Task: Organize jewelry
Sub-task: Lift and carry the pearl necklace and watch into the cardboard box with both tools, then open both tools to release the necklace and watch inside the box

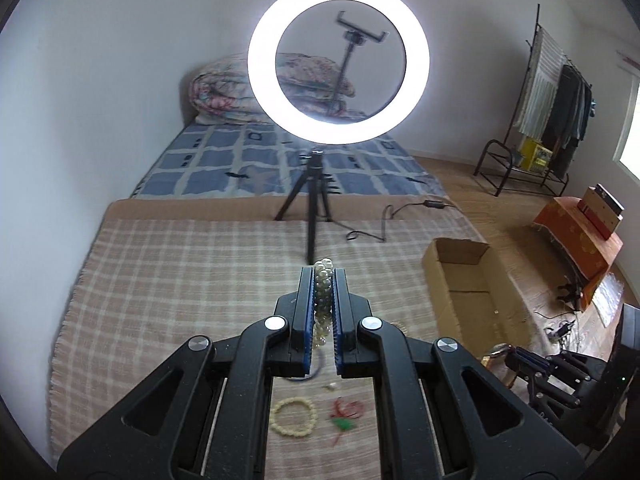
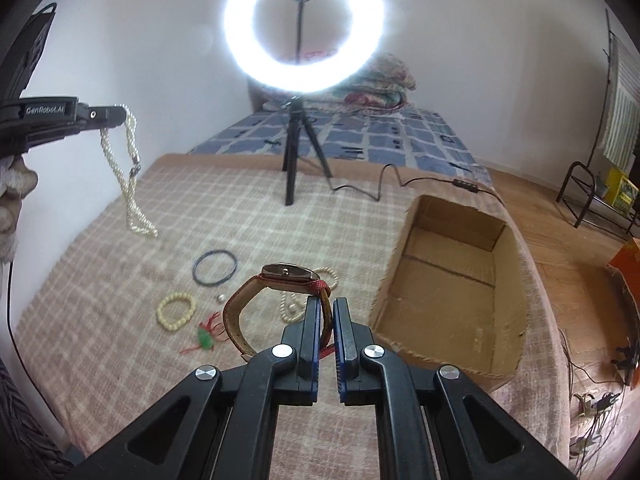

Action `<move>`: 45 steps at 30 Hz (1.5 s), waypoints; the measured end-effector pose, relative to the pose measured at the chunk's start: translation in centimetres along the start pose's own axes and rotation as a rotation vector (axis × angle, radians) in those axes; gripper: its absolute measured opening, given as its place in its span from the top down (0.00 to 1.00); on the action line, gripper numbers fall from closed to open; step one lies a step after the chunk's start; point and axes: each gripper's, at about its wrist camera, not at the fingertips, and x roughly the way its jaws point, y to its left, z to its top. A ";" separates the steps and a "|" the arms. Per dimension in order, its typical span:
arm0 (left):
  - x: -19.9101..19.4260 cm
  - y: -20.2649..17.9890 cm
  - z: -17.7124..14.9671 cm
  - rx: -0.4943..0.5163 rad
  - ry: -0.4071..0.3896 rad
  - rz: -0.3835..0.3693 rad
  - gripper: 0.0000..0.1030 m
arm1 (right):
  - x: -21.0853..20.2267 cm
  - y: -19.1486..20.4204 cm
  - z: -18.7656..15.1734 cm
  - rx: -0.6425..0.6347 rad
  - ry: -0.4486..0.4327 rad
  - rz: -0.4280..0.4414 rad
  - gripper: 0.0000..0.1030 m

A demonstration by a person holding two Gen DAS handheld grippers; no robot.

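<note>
Pearl necklace (image 2: pixel 130 168): multi-strand, clamped at its upper end in the left tongs (image 1: pixel 324 276), loop hanging free above the checked blanket (image 2: pixel 120 320), its lowest beads just over the cloth. In the left wrist view the beads (image 1: pixel 323 300) sit pinched between the two blue-lined jaws, a few poking past the tips.

Wristwatch (image 2: pixel 288 276): brown case, tan strap with red edging. The right tongs (image 2: pixel 327 304) are pressed together on the strap near the case; the watch is held up off the blanket, its free strap end curving down to the left.

Loose pieces on the blanket, left of the watch: a dark blue bangle (image 2: pixel 215 267), a cream bead bracelet (image 2: pixel 176 311), a red-and-green tasselled ornament (image 2: pixel 205 336), one small single pearl (image 2: pixel 219 298). A further string of pale beads (image 2: pixel 290 308) lies partly hidden behind the watch.

Cardboard box (image 2: pixel 452 288): open top, on the blanket to the right of the right tongs, nothing visible inside.

Farther back: lit ring light (image 2: pixel 304 28) on a black tripod (image 2: pixel 296 152), standing at the blanket's far edge, its cable (image 2: pixel 400 184) running right. Behind it, a bed with a blue patchwork cover (image 1: pixel 248 164) and a folded quilt (image 1: pixel 224 96). A clothes rack (image 1: pixel 556 100) stands by the right wall.
</note>
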 end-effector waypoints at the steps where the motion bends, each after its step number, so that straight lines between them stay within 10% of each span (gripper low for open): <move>1: 0.3 -0.9 0.3 0.003 0.003 -0.015 0.95 | -0.1 -0.5 0.2 0.013 -0.003 -0.008 0.96; 17: 8.1 -14.6 5.0 0.055 0.033 -0.182 0.95 | 0.5 -10.7 0.1 0.190 0.008 -0.146 0.96; 38: 20.7 -22.6 5.1 0.080 0.196 -0.193 0.94 | 4.3 -15.1 -2.0 0.267 0.112 -0.153 0.96; 42: 21.0 -22.9 5.0 0.107 0.199 -0.192 0.88 | 4.3 -15.3 -1.7 0.284 0.103 -0.137 0.65; 45: 20.4 -23.2 4.9 0.141 0.181 -0.183 0.48 | 3.7 -14.8 -1.3 0.267 0.077 -0.137 0.36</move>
